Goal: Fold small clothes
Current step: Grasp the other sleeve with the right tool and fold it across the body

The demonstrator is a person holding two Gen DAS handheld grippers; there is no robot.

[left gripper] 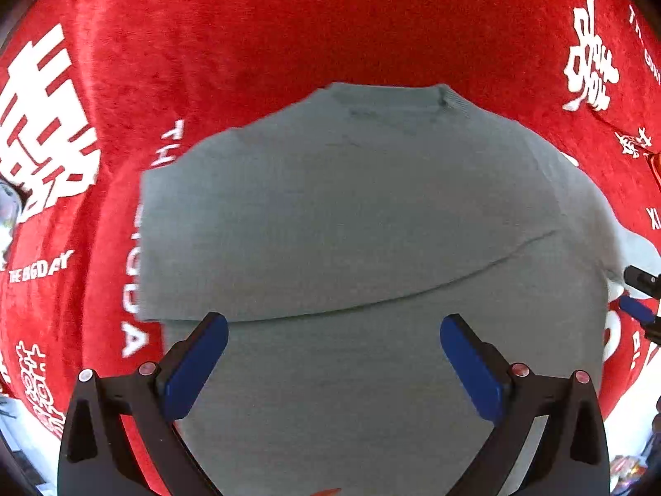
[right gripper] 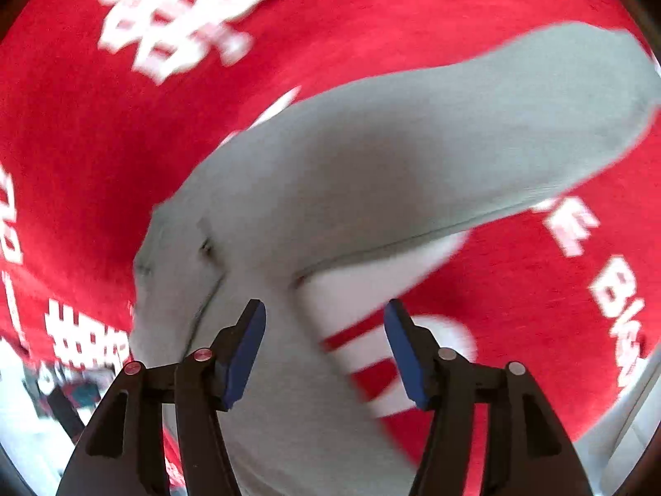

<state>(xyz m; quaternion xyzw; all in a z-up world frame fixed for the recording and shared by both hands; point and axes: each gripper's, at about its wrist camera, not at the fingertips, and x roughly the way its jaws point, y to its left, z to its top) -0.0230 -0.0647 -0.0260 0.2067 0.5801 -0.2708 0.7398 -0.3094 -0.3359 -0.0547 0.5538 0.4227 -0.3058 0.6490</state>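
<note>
A small grey-green sweater (left gripper: 363,223) lies flat on a red cloth, collar at the far end, with its left sleeve folded in over the body. My left gripper (left gripper: 334,326) is open and empty, just above the sweater's lower body. My right gripper (right gripper: 324,314) is open and empty over the base of the sweater's right sleeve (right gripper: 475,132), which stretches out to the upper right in the blurred right wrist view. The right gripper's tip (left gripper: 638,308) shows at the right edge of the left wrist view beside the sleeve.
The red cloth (left gripper: 289,20) with white characters and lettering covers the table all around the sweater. A white surface (left gripper: 628,413) shows past the cloth's near right edge, and blurred clutter (right gripper: 70,392) lies at the lower left in the right wrist view.
</note>
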